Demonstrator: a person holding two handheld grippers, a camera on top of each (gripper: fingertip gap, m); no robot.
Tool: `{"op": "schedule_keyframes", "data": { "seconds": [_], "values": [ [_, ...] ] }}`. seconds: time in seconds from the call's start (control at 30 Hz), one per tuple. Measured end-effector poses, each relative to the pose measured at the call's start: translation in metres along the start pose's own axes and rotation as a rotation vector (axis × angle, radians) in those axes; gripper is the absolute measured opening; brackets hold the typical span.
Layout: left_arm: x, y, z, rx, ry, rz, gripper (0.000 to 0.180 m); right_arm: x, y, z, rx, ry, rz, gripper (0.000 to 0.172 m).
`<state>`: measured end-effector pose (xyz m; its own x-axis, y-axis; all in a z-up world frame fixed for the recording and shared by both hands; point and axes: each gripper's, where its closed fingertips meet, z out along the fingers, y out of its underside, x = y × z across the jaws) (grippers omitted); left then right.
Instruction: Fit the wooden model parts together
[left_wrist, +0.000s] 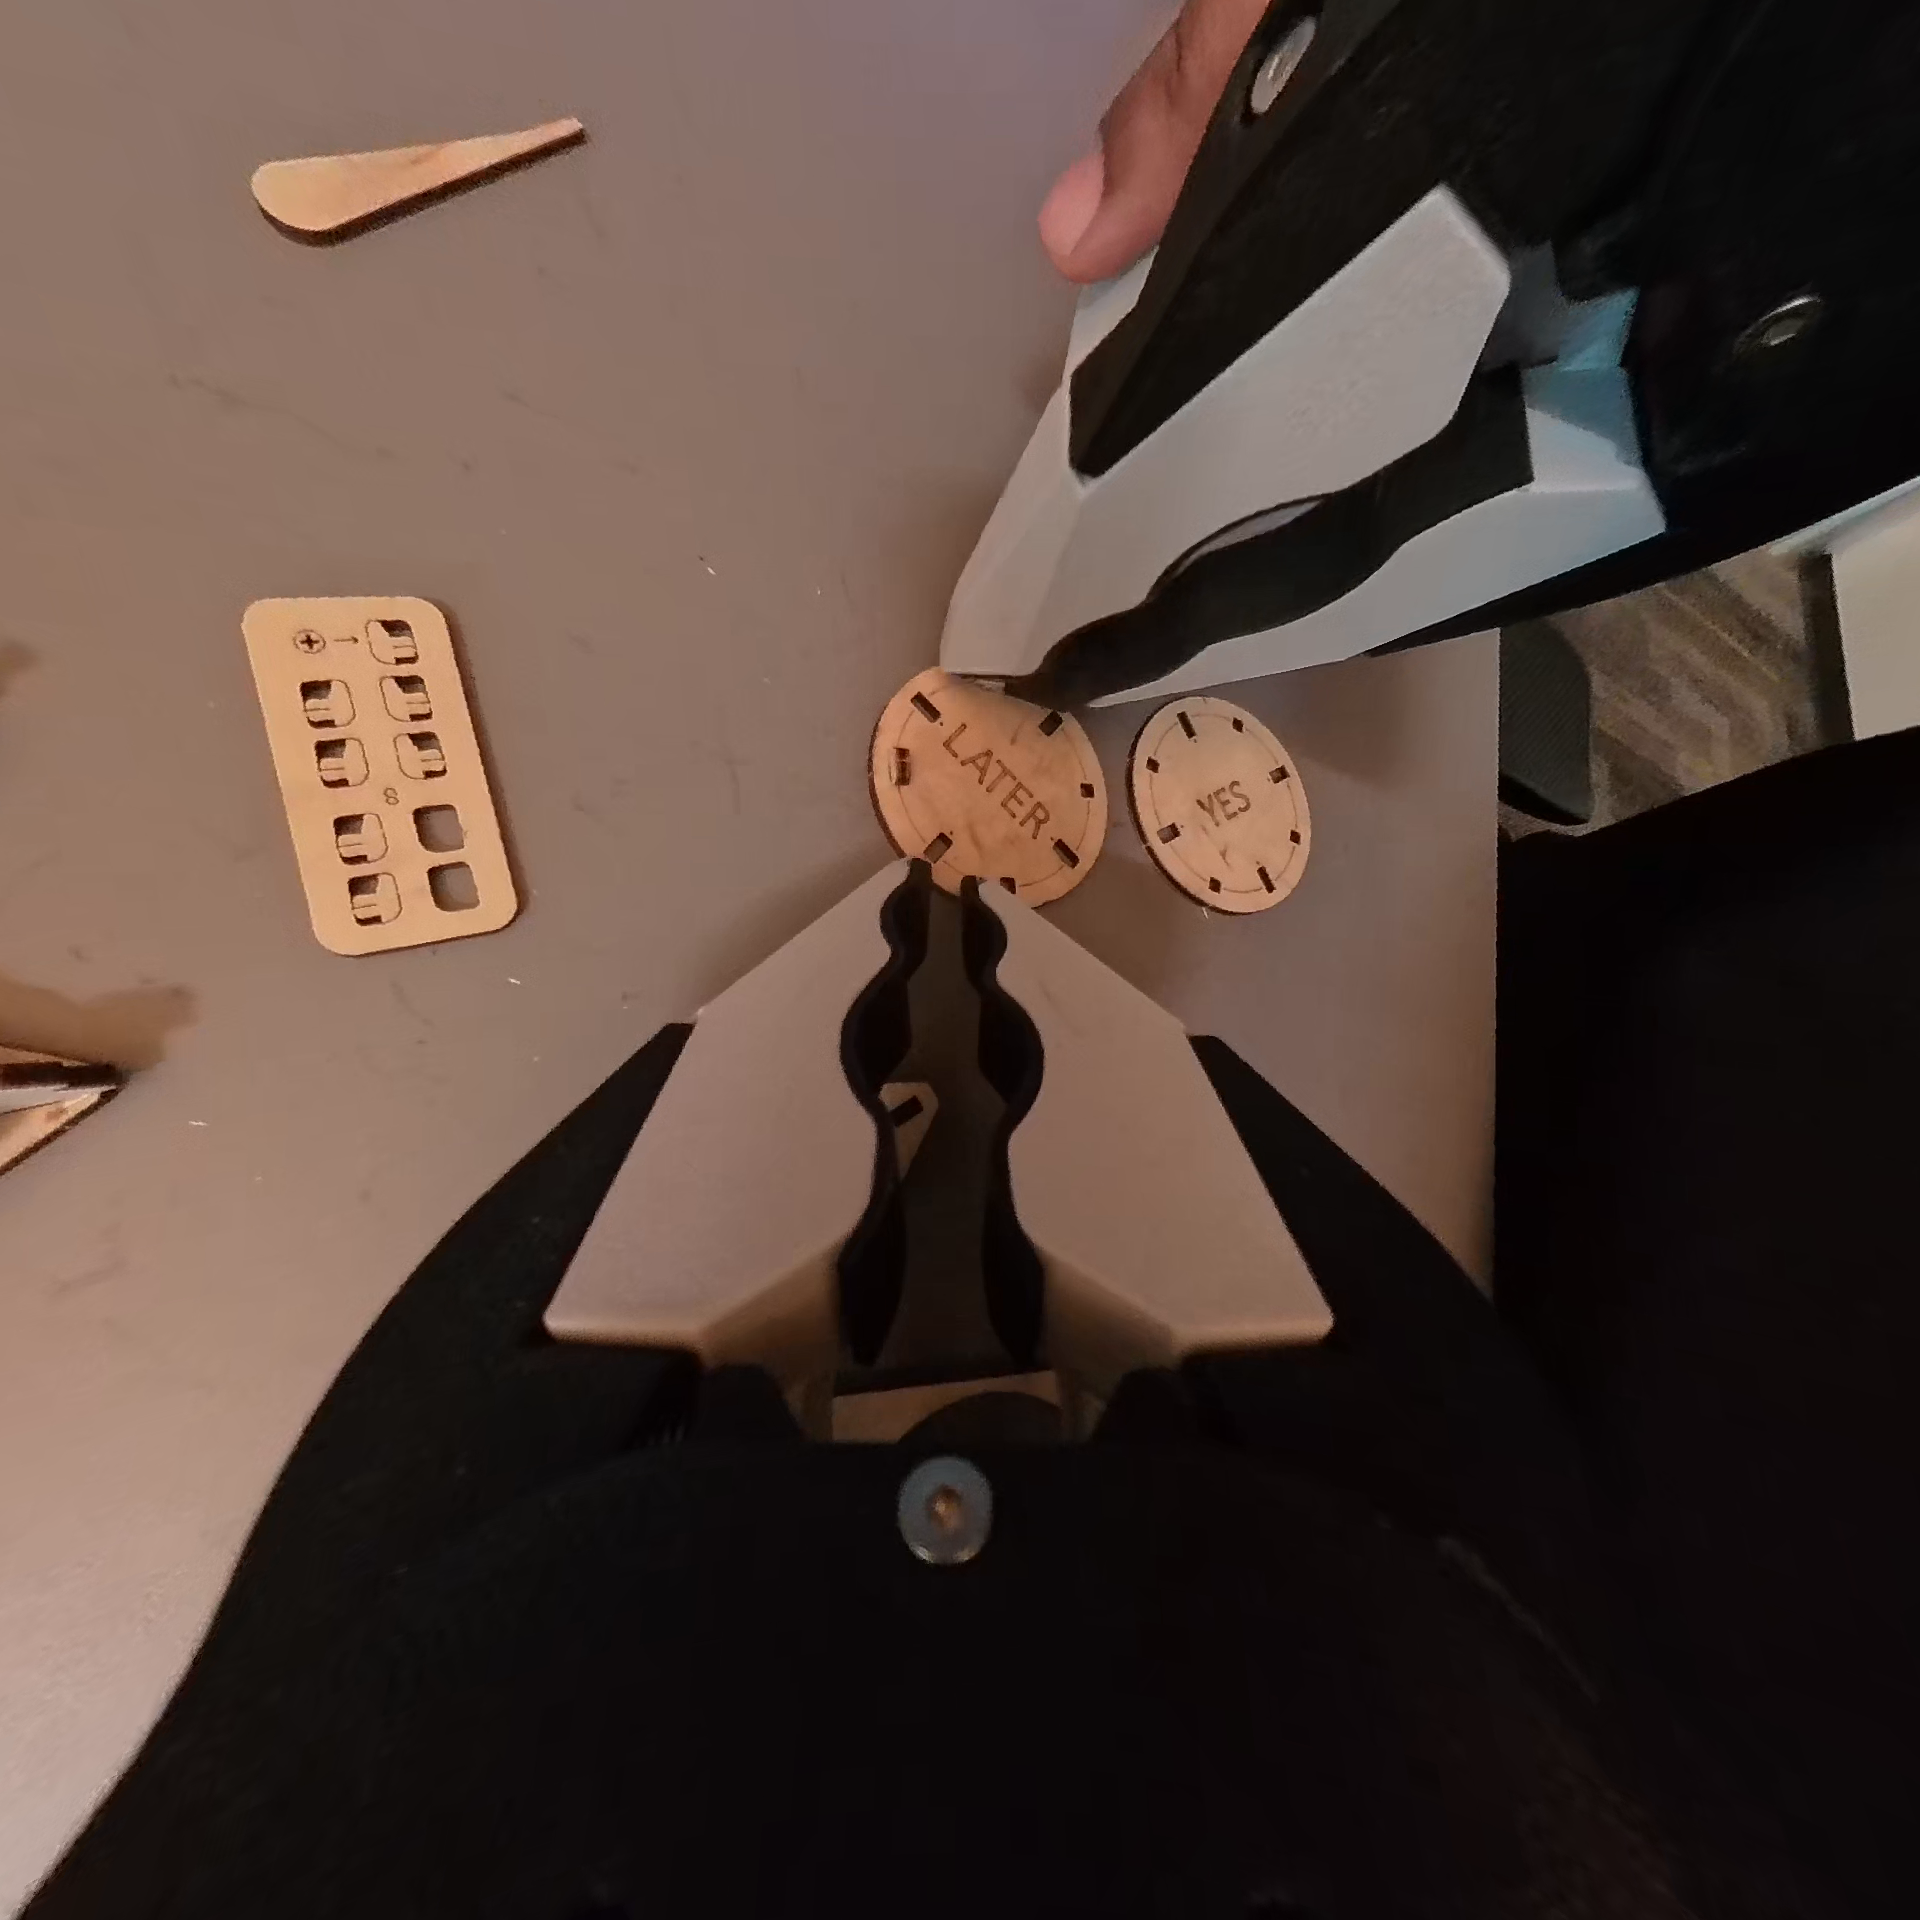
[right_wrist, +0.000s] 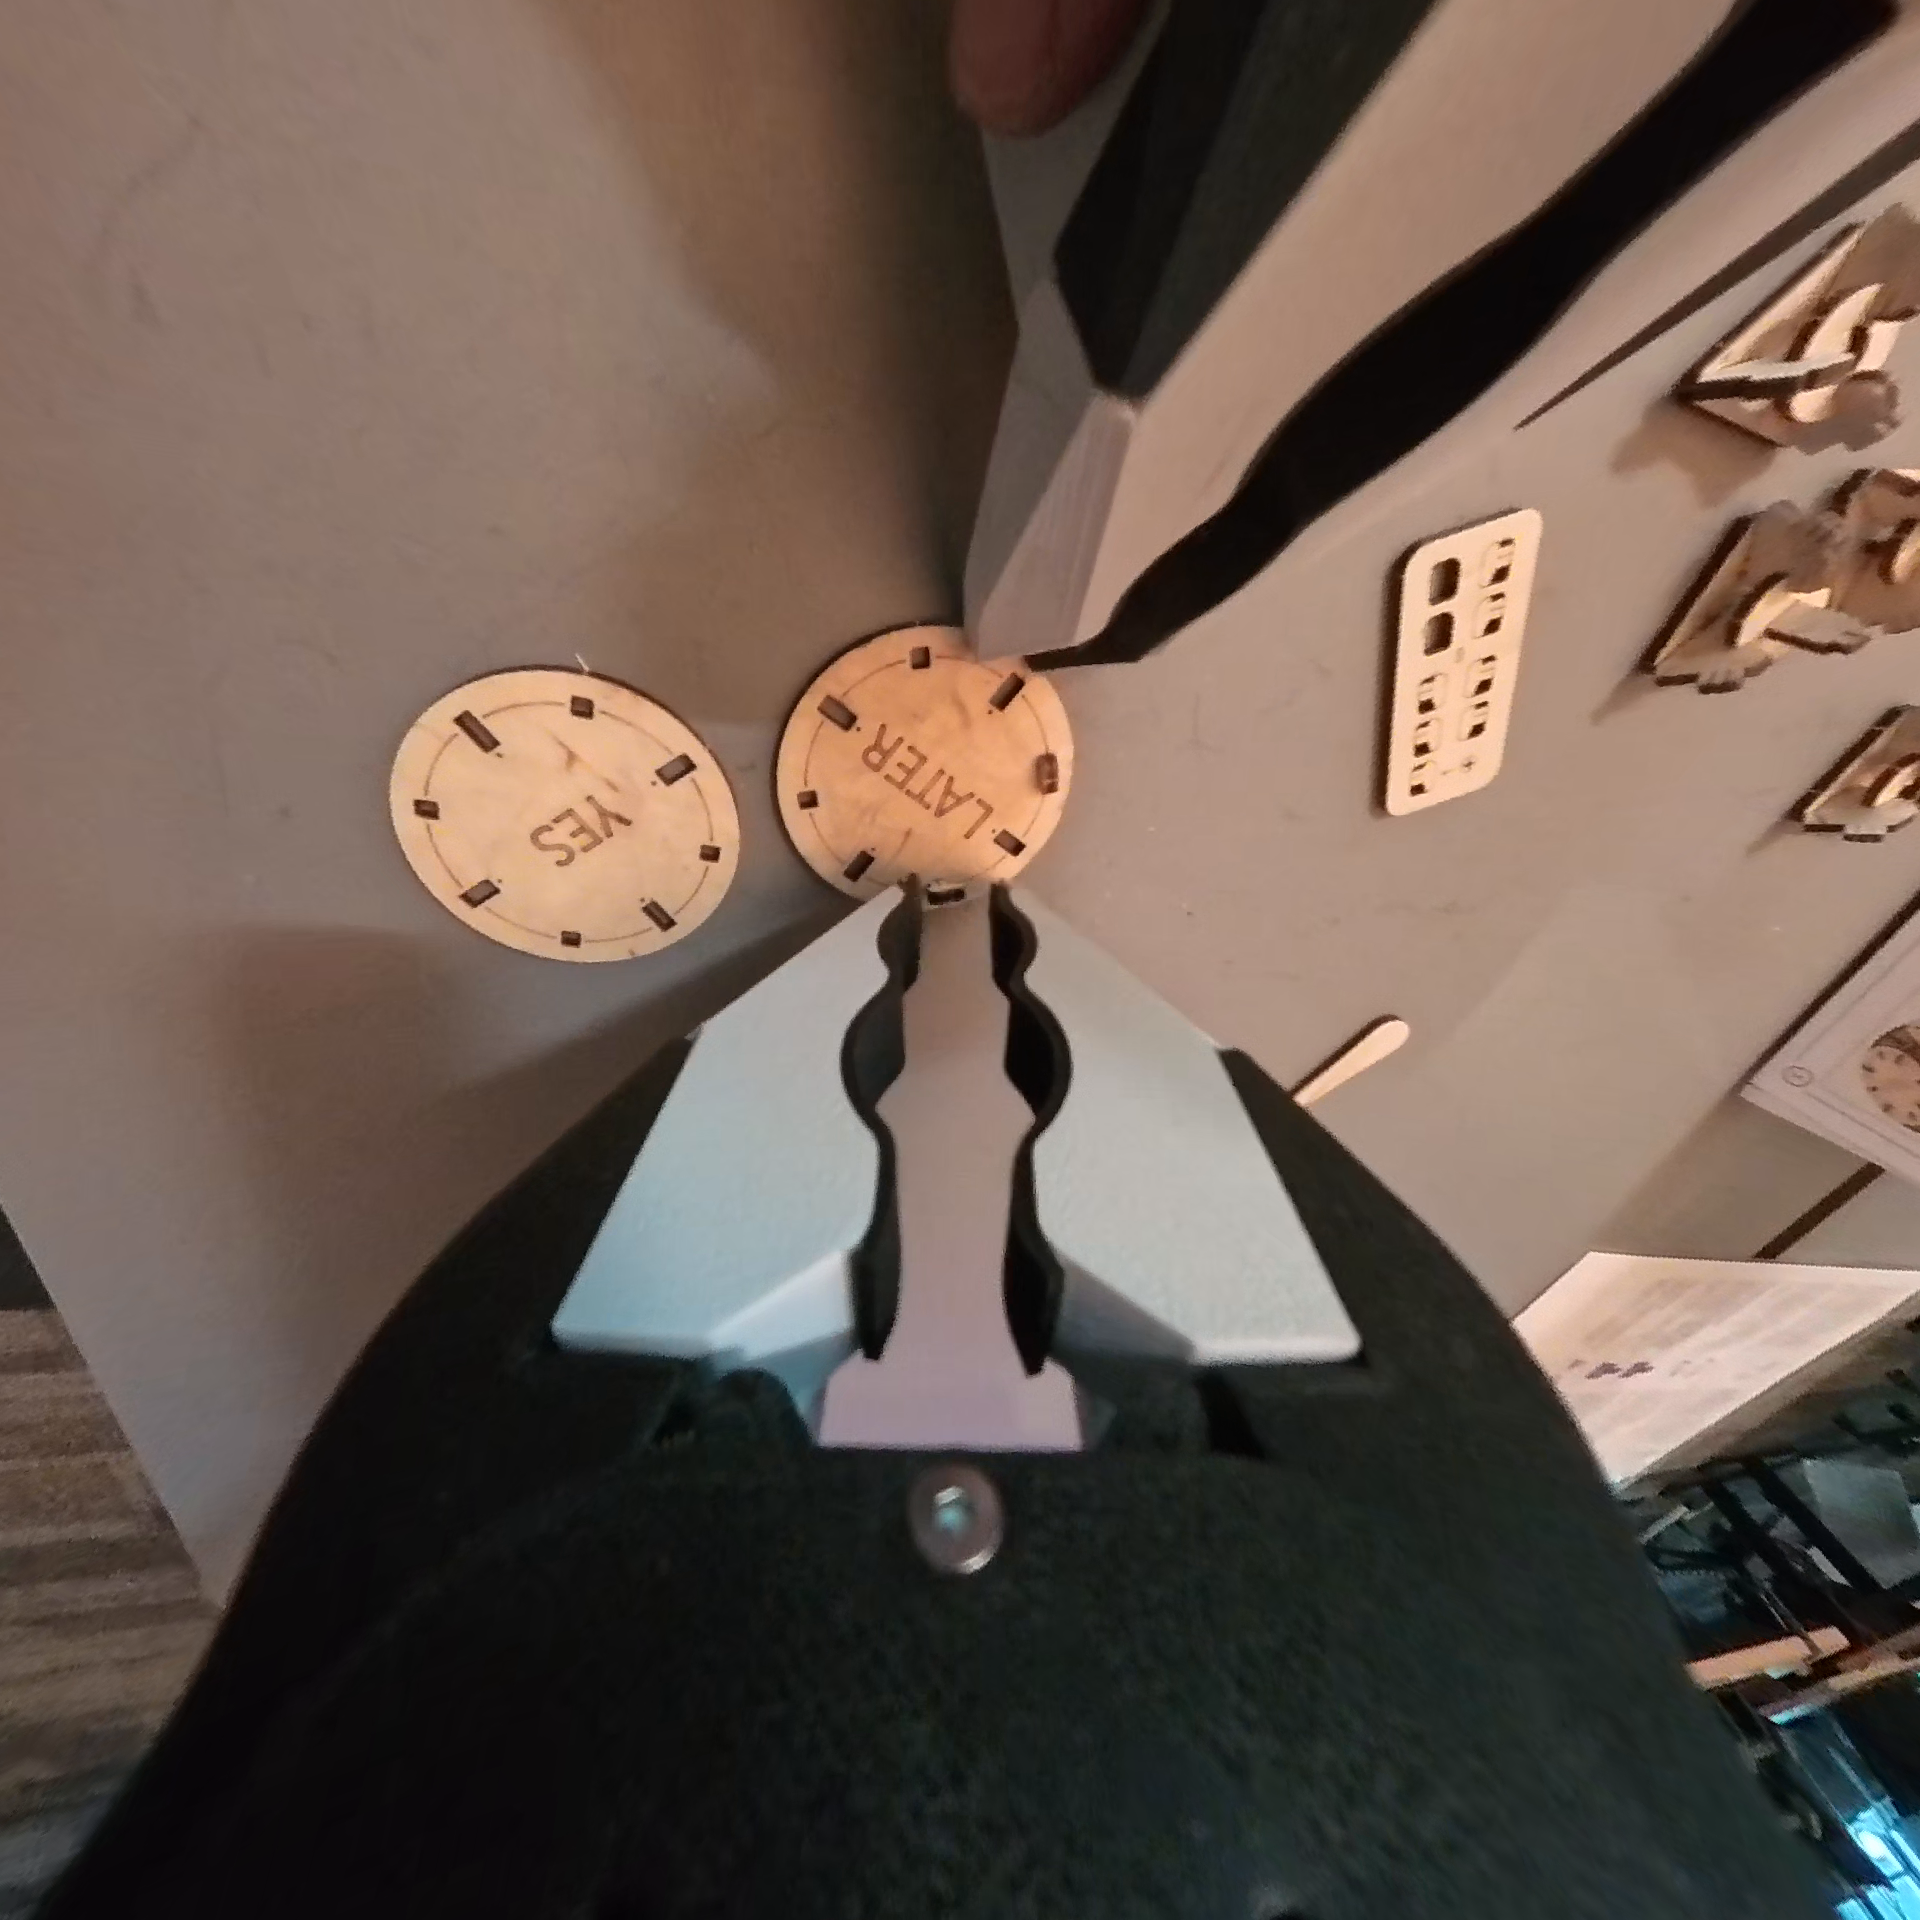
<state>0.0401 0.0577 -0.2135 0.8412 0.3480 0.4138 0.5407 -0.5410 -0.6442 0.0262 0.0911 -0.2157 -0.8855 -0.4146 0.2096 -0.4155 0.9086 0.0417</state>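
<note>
A round wooden disc (left_wrist: 987, 790) with slots around its rim and an engraved word lies on the grey table (left_wrist: 675, 468). It also shows in the right wrist view (right_wrist: 925, 769). My left gripper (left_wrist: 942, 881) is at its near edge, shut on a thin wooden piece (left_wrist: 909, 1107) seen edge-on between the pads. My right gripper (right_wrist: 956, 883) is at the opposite edge. Its fingers stand apart around a small wooden tab (right_wrist: 942, 891), with a gap on the right-hand side. Each gripper shows in the other's view, the right (left_wrist: 1023, 691) and the left (right_wrist: 1029, 660).
A second engraved disc (left_wrist: 1221, 810) lies beside the first, near the table edge. A wooden card with cut-outs (left_wrist: 379, 774) and a teardrop-shaped piece (left_wrist: 405, 182) lie to the left. Wooden assemblies (right_wrist: 1787, 592), a flat stick (right_wrist: 1351, 1055) and papers (right_wrist: 1714, 1340) lie farther off. There is about 4 cm between the tips of the two grippers. From the right gripper's tips to the flat stick (right_wrist: 1351, 1055) is close to 12 cm. It is also in sight in the left wrist view (left_wrist: 358, 194).
</note>
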Motion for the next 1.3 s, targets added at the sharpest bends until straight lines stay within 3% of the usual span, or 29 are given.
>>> {"op": "schedule_keyframes", "data": {
  "seconds": [0.2,0.33,0.47,1.3],
  "values": [
    [0.000,0.000,0.000,0.000,0.002,-0.003,0.003,0.000,0.000,-0.003,0.020,-0.009,0.033,0.019],
    [0.000,0.000,0.000,0.000,0.000,-0.001,0.003,0.007,-0.003,-0.011,0.095,0.017,0.127,0.000],
    [0.000,0.000,0.000,0.001,0.001,-0.005,0.003,0.008,-0.002,-0.013,0.137,0.007,0.224,0.000],
    [-0.001,0.000,0.000,0.002,0.003,-0.008,0.002,-0.001,0.000,-0.003,0.132,-0.041,0.261,0.000]
  ]
}}
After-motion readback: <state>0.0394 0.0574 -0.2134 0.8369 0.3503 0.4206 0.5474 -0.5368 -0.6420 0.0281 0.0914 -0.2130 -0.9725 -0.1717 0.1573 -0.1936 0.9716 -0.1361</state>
